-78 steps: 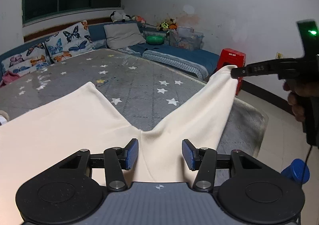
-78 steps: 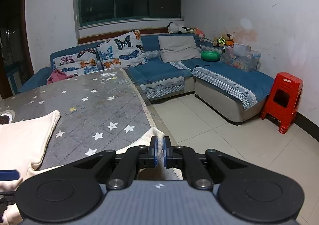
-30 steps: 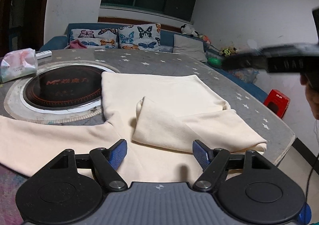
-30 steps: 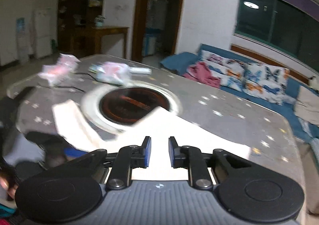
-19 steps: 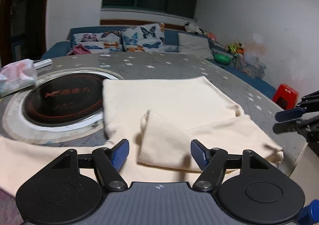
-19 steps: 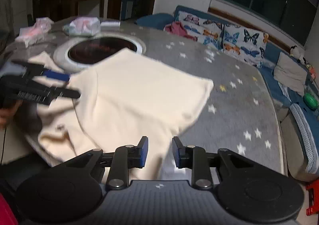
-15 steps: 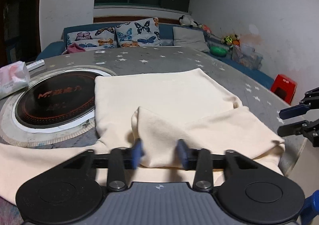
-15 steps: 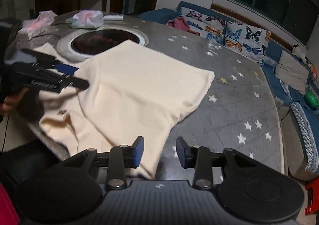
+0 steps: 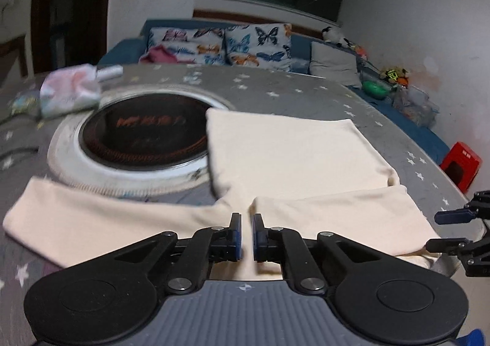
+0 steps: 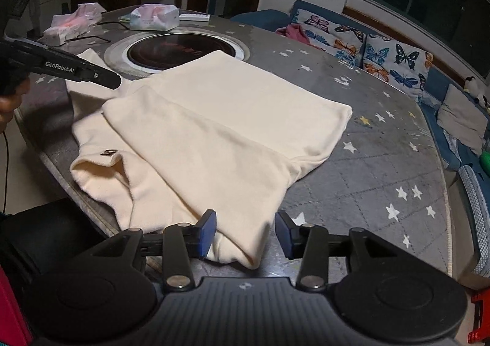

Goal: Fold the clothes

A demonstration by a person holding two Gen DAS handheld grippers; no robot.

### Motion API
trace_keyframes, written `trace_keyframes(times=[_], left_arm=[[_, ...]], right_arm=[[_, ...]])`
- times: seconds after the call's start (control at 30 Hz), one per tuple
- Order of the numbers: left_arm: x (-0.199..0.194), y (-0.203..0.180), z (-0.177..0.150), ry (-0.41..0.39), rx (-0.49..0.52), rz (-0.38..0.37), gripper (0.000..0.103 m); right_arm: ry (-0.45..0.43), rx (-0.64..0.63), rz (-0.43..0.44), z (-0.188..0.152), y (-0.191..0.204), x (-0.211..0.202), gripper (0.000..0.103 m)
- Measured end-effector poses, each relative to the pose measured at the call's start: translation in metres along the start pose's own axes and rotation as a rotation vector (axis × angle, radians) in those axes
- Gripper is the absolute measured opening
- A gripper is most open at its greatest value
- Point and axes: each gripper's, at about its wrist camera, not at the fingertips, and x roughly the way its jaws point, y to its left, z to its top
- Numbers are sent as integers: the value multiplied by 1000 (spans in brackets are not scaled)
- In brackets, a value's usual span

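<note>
A cream long-sleeved garment (image 9: 291, 156) lies flat on the round grey star-patterned table (image 9: 275, 92). One sleeve is folded across its body (image 10: 196, 144); the other sleeve (image 9: 101, 220) stretches out to the left. My left gripper (image 9: 246, 235) is nearly shut, its jaws a narrow gap apart, low over the garment's near edge; whether it pinches cloth I cannot tell. It also shows in the right wrist view (image 10: 101, 78). My right gripper (image 10: 245, 232) is open, its jaws on either side of the folded corner at the table's edge. It also shows in the left wrist view (image 9: 453, 229).
A round built-in hotplate (image 9: 144, 131) sits beside the garment. Tissue packs (image 10: 154, 18) and a cable lie at the table's far side. A blue sofa with butterfly cushions (image 9: 242, 46) and a red stool (image 9: 459, 165) stand beyond the table.
The right gripper let go of the sleeve after laying it across the body and has opened wider at the table edge. The left gripper's jaws have closed to a narrow gap.
</note>
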Motion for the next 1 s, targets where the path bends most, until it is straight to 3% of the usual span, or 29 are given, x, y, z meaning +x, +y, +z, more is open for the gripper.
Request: trace_keyframes(times=[0.13,0.2,0.27,0.57,0.73,1.0], left_arm=[[-10,-12,4,-47,41,-49,18],[-5,-25,9,-65,74,-78,41],[4,-35,10,-70,99,-94,51],[39,-52,2,-27,152,-127,50],[46,-38,-6,-7,117,-115,48],[39,-25,-4,-29,67,-117,47]], right_arm=[[-25,-7,-7,9,-2,4,37],[-38,-10,-10,14,-3,5,37],[-52,-13,-14,18,-5,7,37],[-76,31,3,40,-20,38,26],[-34,33,-13,37,-24,59,21],[-34,31,-25,38,-24,55,21]])
